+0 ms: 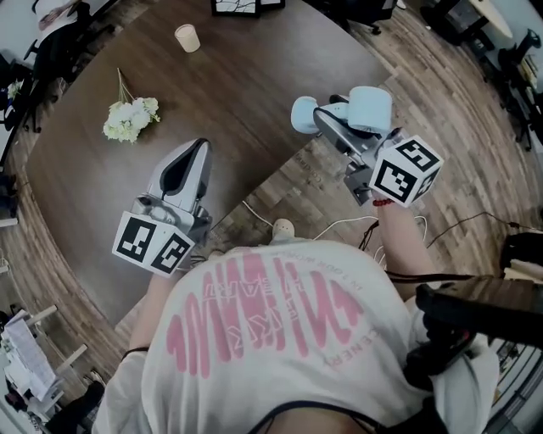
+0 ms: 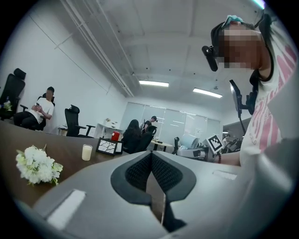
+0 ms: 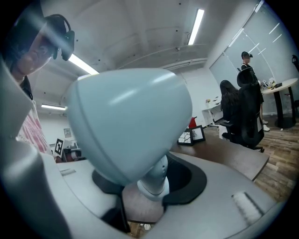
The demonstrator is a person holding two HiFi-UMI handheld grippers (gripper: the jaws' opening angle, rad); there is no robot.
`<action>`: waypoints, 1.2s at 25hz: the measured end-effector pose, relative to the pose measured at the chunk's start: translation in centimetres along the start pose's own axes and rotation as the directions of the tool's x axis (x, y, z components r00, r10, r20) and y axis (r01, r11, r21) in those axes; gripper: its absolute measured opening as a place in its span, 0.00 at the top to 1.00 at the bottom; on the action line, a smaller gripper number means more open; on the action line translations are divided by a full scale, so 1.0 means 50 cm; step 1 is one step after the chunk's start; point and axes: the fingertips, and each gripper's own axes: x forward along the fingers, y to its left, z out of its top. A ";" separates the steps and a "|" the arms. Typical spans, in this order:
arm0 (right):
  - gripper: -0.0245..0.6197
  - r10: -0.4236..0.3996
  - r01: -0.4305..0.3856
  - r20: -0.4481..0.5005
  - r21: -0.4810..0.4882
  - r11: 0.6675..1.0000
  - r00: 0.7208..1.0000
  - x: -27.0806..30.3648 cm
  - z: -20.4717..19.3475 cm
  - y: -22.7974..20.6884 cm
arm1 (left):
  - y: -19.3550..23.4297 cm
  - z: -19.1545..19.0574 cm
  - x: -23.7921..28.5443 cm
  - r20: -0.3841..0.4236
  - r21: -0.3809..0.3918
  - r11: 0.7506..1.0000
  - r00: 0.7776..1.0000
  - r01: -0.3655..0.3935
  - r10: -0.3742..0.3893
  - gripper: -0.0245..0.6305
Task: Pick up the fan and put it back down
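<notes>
A pale blue fan (image 1: 370,107) hangs in the air just past the brown table's edge (image 1: 280,174), above the wooden floor. My right gripper (image 1: 335,127) is shut on its neck below the rounded head. In the right gripper view the fan (image 3: 128,121) fills the middle, its neck pinched between the dark pads (image 3: 191,179). My left gripper (image 1: 200,146) hovers over the table's near part, jaws together and nothing between them. The left gripper view shows its pads (image 2: 163,172) meeting at the tip.
A bunch of white flowers (image 1: 131,117) lies on the table to the left, with a cream cup (image 1: 187,37) and a picture frame (image 1: 235,7) at the far side. White cables (image 1: 339,225) trail on the floor. Office chairs and seated people (image 2: 39,109) stand farther off.
</notes>
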 end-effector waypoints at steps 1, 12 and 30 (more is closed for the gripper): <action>0.64 0.004 -0.004 0.000 0.003 1.000 1.000 0.007 0.004 -0.011 | 0.003 -0.003 0.003 -0.005 -0.002 1.000 1.000 -0.011 0.011 0.94; 0.64 -0.020 0.021 -0.006 0.148 0.989 1.000 0.122 -0.015 -0.136 | 0.111 -0.054 0.033 -0.085 -0.058 0.991 0.990 -0.116 0.111 0.94; 0.64 -0.104 0.143 -0.186 0.212 0.967 0.977 0.230 -0.126 -0.215 | 0.214 -0.068 0.122 -0.107 -0.131 0.989 0.993 -0.063 0.049 0.94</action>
